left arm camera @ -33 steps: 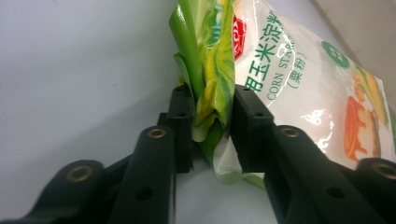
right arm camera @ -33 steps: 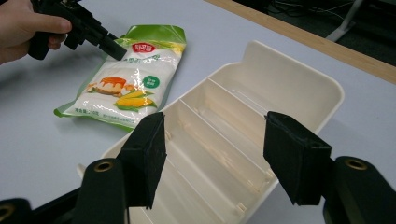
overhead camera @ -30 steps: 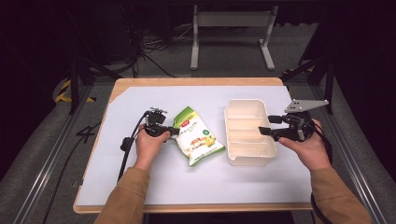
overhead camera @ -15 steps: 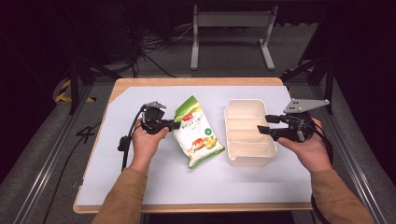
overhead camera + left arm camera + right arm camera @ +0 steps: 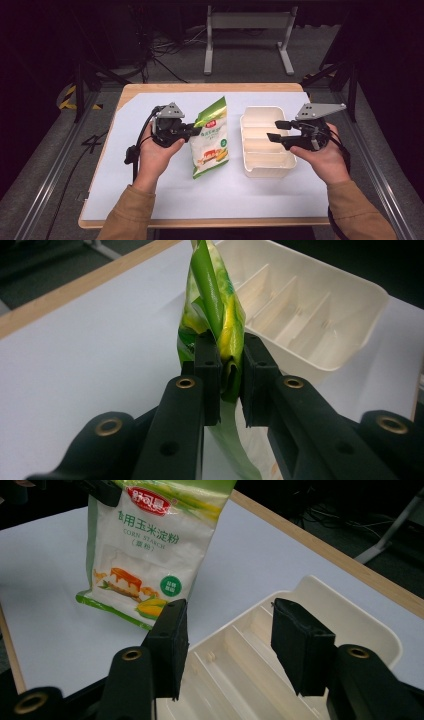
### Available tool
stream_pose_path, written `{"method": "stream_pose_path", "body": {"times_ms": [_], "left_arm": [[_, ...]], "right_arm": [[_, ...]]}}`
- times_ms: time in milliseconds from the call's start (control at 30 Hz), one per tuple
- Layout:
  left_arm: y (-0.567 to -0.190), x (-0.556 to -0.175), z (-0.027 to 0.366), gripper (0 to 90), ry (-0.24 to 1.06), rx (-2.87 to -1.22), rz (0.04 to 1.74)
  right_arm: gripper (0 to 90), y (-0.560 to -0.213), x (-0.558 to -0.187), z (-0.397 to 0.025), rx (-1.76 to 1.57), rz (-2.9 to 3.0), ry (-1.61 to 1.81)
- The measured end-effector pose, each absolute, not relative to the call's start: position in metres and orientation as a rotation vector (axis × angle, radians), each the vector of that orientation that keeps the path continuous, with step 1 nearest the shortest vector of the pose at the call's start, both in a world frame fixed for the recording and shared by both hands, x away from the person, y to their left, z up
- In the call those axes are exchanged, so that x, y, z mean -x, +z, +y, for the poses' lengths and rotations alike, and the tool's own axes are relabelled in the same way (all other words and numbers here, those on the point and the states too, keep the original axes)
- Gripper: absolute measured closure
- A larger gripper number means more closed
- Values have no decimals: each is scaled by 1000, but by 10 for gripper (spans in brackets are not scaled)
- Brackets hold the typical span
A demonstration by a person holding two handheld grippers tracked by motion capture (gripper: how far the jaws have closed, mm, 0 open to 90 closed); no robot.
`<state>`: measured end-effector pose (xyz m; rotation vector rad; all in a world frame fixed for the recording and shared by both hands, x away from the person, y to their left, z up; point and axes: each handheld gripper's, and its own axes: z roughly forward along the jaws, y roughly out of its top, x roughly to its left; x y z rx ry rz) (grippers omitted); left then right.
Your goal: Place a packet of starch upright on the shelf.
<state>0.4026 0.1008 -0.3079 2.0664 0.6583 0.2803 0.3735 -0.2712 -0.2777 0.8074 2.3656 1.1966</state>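
Observation:
A green and white corn starch bag stands tilted on the white table top, its top edge raised. My left gripper is shut on the bag's upper left edge, and the left gripper view has the crumpled green edge of the bag pinched between the jaws of that gripper. My right gripper hangs open over the right side of a cream divided tray. In the right gripper view the open gripper frames the tray, with the bag beyond it.
The tray has several long compartments, all bare. A wooden table edge runs along the back, and a metal stand is on the floor behind. Black cables trail from the left gripper.
The left gripper has lifted the bag's top edge, so the bag went from lying flat to standing tilted. The right gripper has stayed over the tray.

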Motion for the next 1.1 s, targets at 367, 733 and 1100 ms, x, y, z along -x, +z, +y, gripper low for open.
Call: {"method": "stream_pose_path", "body": {"times_ms": [367, 733, 1100], "left_arm": [[-281, -372, 92, 811, 272, -2125, 408], [-270, -355, 90, 812, 241, -2121, 267], [-268, -351, 91, 812, 211, -2098, 181]], "right_arm": [[452, -268, -375, -249, -699, 2432, 1254], [389, -272, -382, -223, -598, 2543, 1333], [389, -281, -388, -206, -511, 2643, 1483]]}}
